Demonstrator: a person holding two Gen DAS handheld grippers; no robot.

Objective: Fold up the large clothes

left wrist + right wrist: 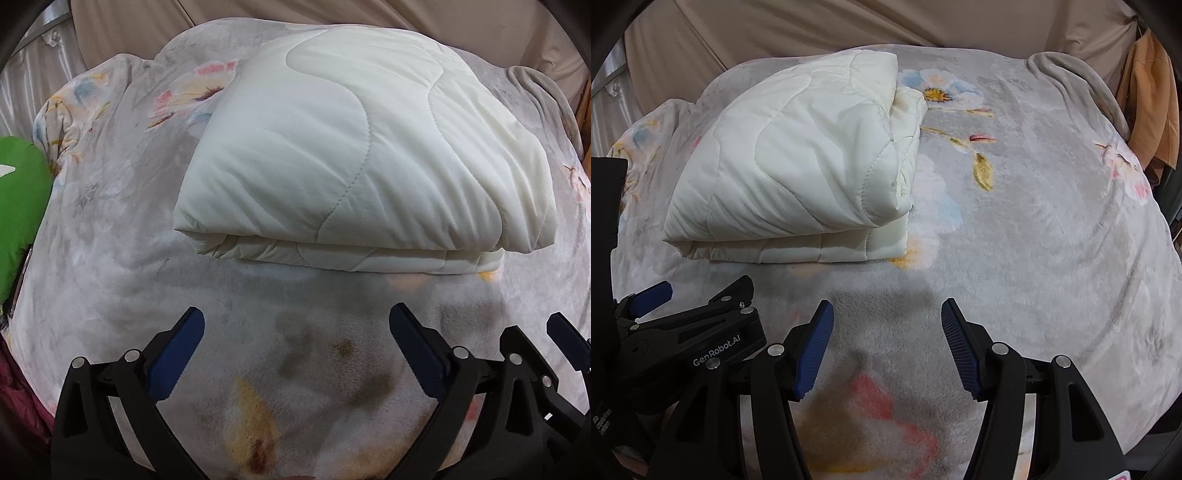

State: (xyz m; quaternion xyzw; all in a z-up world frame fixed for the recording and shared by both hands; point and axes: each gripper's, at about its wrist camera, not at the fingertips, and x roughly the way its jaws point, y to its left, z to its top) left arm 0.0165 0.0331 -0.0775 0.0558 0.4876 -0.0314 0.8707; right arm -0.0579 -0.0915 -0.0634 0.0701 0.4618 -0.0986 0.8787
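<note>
Both grippers sit closest, low over the blanket w/ nothing between their fingers. Left gripper (295, 332) has its jaws spread wide, blue pads (177, 354) well apart, hovering just short of the quilt's near edge. Right gripper (886, 332) is beside it, jaws also apart and empty, blue pads (816, 350) facing each other over bare blanket; its fingers also show at the right edge of the left wrist view.

White quilt (354, 147) is the task item: folded into a thick rectangular bundle, wavy stitch lines across the top, several layers stacked along the near fold. It lies flat approx. mid-bed, straight ahead of the left gripper and ahead-left of the right one (798, 162). Neither gripper touches it. From the right wrist view the bundle's right end looks looser, layers bulging and not quite lined up.

Under it all is a grey plush blanket (1034, 229) printed w/ flowers in pink, blue and yellow, covering the bed; its far right corner is rumpled up. Beige fabric (849, 26) hangs behind the bed. A green object (18, 206) sits at the left edge, and an orange-tan cloth (1152, 103) hangs at far right.
</note>
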